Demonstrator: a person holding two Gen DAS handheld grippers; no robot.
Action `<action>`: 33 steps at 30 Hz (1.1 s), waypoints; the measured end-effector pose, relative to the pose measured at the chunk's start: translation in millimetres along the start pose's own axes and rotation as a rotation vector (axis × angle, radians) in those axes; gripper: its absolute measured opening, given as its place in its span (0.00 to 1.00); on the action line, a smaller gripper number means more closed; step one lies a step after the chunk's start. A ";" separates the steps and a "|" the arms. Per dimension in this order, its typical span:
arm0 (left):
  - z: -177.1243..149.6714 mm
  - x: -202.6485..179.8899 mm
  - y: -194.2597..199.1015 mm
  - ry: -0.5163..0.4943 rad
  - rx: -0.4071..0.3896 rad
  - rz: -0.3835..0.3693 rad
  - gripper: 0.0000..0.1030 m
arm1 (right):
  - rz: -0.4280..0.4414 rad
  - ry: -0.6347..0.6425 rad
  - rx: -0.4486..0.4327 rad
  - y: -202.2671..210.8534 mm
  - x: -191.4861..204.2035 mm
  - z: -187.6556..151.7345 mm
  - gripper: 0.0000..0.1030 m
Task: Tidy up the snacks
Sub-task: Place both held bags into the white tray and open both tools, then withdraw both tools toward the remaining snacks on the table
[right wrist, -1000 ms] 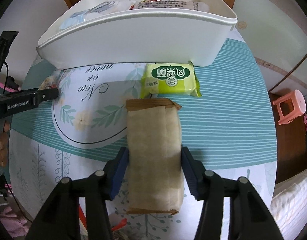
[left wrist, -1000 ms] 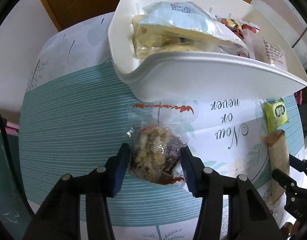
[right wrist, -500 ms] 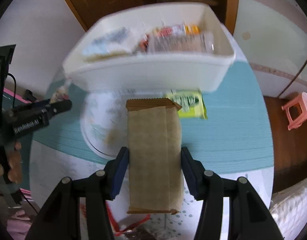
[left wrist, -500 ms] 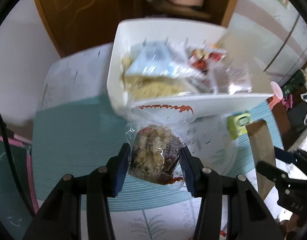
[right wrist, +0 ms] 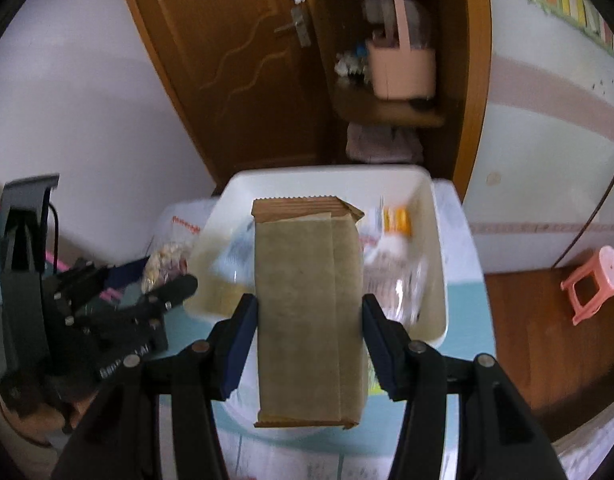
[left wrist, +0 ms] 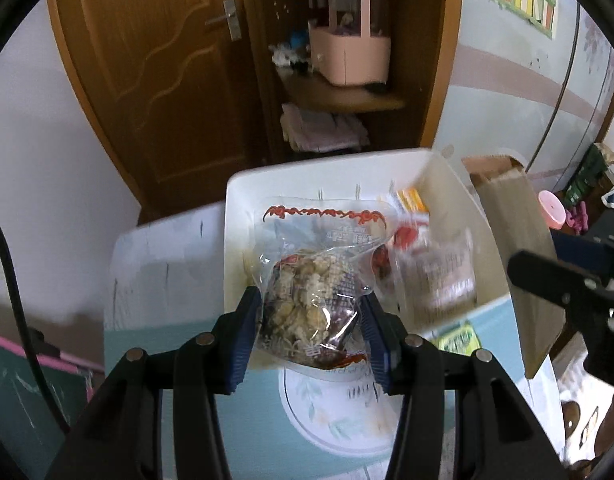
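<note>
The left gripper [left wrist: 311,330] is clamped on a clear bag [left wrist: 313,300] of pale nut clusters; both blue pads press its sides. The bag hangs in the air in front of the white bin [left wrist: 237,240], and its sealed red-printed top edge overlaps the bin's interior in the left wrist view. The bag's lower corner is cut off by the right finger.

The right gripper [right wrist: 309,338] is clamped on a brown packet [right wrist: 307,312], pads tight on both long edges. The packet is held lengthwise, its crimped far end in front of the bin [right wrist: 437,240] opening. It covers the middle of the bin, so the contents there cannot be seen.

Bin contents are blurred in both views. A yellow-orange wrapper [right wrist: 395,219] lies near the far right corner, and clear printed packs [left wrist: 447,276] lie along the right side; their text cannot be read.

The bin stands on a table [left wrist: 163,344] with a teal-striped cloth. A green pack [left wrist: 459,340] lies on the cloth just in front of the bin, partly hidden behind the left gripper's finger; in the right wrist view only a sliver shows beside the brown packet.

In the left wrist view, the right gripper and its packet [left wrist: 519,248] enter from the right edge, cut off. In the right wrist view, the left gripper [right wrist: 155,280] appears at left, dark and blurred.
</note>
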State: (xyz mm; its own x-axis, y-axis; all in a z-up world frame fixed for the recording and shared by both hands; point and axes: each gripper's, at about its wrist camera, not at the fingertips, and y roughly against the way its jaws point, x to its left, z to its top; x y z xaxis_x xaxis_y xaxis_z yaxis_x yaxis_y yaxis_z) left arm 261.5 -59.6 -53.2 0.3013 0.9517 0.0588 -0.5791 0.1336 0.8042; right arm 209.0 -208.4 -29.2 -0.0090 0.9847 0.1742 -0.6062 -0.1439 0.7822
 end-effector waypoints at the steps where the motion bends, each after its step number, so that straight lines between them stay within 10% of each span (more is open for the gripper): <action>1: 4.8 0.5 -0.4 0.001 -0.006 0.002 0.46 | -0.007 -0.002 -0.007 -0.5 -1.3 6.7 0.51; 9: 37.2 6.0 -12.7 0.024 -0.018 0.014 0.49 | -0.040 -0.035 -0.032 -17.0 -13.5 51.4 0.52; 15: 43.6 18.6 -23.7 0.094 0.016 -0.010 0.89 | -0.051 -0.054 -0.018 -34.4 -17.5 67.9 0.56; 33: 24.3 7.9 -12.5 0.085 0.025 -0.014 0.89 | -0.039 -0.034 0.004 -22.5 -17.2 49.2 0.63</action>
State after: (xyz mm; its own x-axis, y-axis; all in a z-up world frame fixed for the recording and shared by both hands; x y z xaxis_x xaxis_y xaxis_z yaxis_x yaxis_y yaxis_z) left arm 289.5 -60.5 -48.4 0.2429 0.9701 -0.0020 -0.5560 0.1409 0.8192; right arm 261.9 -226.9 -20.3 0.0414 0.9856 0.1638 -0.6023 -0.1062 0.7911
